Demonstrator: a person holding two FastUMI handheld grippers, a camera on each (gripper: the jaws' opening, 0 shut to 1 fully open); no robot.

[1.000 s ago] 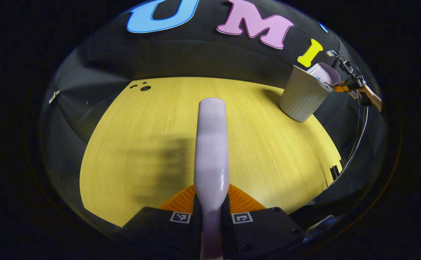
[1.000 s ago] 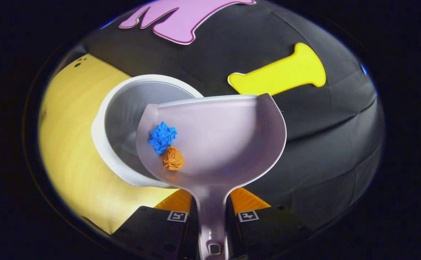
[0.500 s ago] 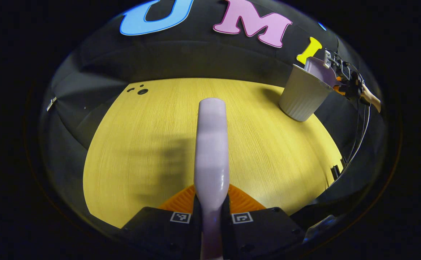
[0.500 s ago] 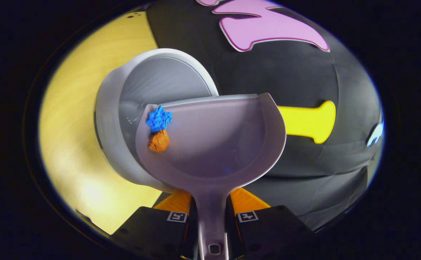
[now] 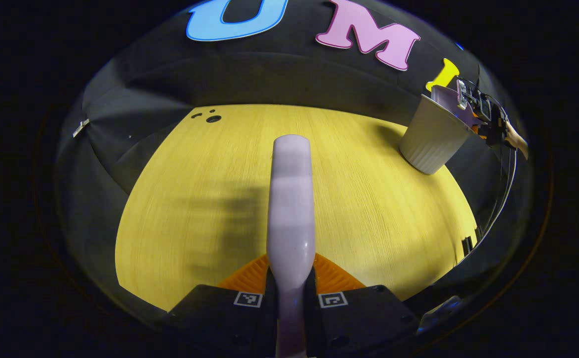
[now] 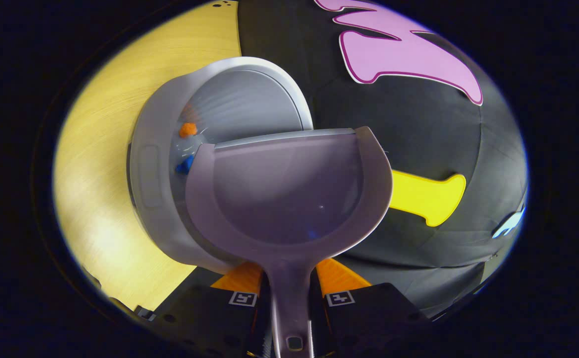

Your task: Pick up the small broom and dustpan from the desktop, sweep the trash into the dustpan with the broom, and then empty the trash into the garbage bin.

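In the right gripper view my right gripper (image 6: 290, 278) is shut on the handle of the pale lilac dustpan (image 6: 289, 189), which is tipped over the white garbage bin (image 6: 155, 164). An orange paper ball (image 6: 188, 130) and a blue one (image 6: 186, 164) lie inside the bin; the pan's scoop is bare. In the left gripper view my left gripper (image 5: 291, 278) is shut on the lilac broom (image 5: 291, 199), held above the yellow desktop (image 5: 209, 209). Far right there stand the bin (image 5: 433, 139), the dustpan (image 5: 451, 97) over its rim, and the right gripper (image 5: 488, 117).
The bin stands near the desktop's back right corner, close to the black cloth wall. A cable (image 5: 503, 179) hangs down past the right edge of the desk. Small dark holes (image 5: 209, 117) mark the far left of the wooden top.
The dustpan has tipped further over the bin. The blue and orange paper balls slid off its left edge and dropped into the bin. The broom stays held above the desk.
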